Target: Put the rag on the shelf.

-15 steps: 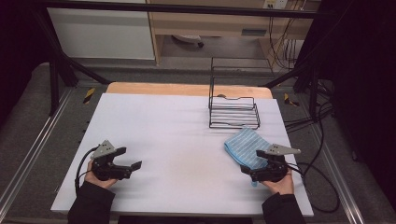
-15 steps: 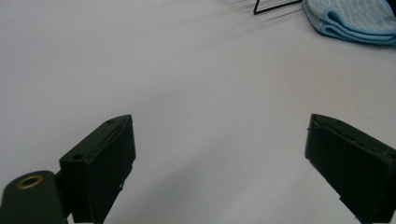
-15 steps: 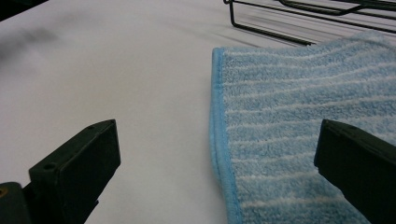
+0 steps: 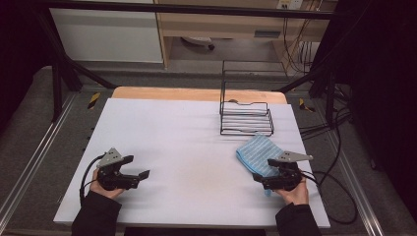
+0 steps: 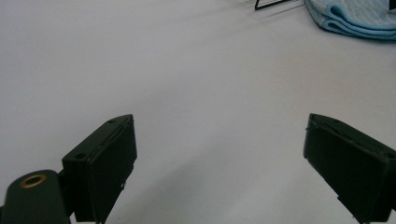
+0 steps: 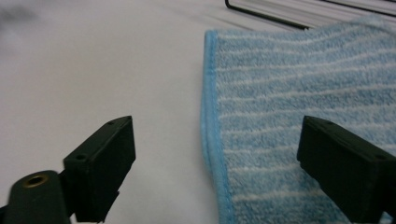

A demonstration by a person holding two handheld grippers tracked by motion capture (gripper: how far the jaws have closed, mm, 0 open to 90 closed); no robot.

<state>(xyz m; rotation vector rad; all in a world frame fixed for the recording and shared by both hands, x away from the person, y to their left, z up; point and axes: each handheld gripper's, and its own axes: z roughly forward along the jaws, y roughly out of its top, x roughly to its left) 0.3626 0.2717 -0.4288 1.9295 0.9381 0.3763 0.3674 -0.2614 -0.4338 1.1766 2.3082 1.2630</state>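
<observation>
My right gripper point(image 4: 259, 178) has slid a little toward the middle of the white surface point(image 4: 187, 142) since the picture from half a second back. Now the edge of the folded, soft blue cloth with thin white stripes point(image 6: 299, 121) lies right between its jaws. One jaw is over the cloth and the other is over bare white surface. The jaws stand wide apart and hold nothing. They do not press on the cloth yet. I think this means I am lined up to pinch that edge next, so the real work is only starting.

My left gripper point(image 4: 138, 167) sits where it was, well apart from the cloth. Its jaws are wide open too, with only white surface between them. From there I see the cloth point(image 5: 359, 18) far ahead of the jaws, off to one side.

Beyond the cloth stands a black wire basket with a tall back point(image 4: 246, 118). It sits past my right jaws, just behind the cloth. Nothing is in it. The cloth lies outside it, close to its front rim.
</observation>
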